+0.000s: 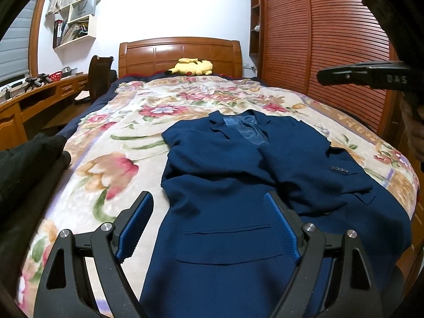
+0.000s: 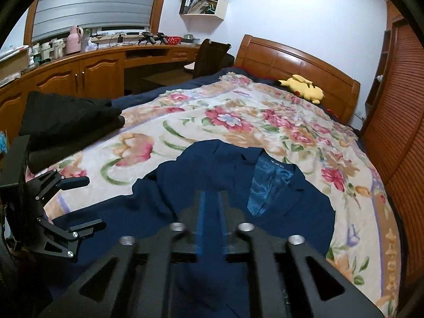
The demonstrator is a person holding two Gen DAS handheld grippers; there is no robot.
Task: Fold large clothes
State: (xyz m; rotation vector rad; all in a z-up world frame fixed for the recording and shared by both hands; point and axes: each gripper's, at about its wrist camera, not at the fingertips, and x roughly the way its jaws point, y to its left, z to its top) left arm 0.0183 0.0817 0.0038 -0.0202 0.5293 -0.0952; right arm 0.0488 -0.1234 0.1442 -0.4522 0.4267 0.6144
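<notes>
A navy blue suit jacket lies face up on the floral bedspread, collar toward the headboard, one sleeve folded across its front. It also shows in the right wrist view. My left gripper is open and empty, hovering above the jacket's lower front near a pocket. My right gripper has its jaws nearly together with nothing between them, raised above the jacket. The left gripper shows at the left of the right wrist view, and the right gripper shows at the upper right of the left wrist view.
Folded black clothes lie on the bed's left edge. A yellow plush toy sits by the wooden headboard. A wooden desk with a chair runs along the left. A slatted wardrobe stands to the right.
</notes>
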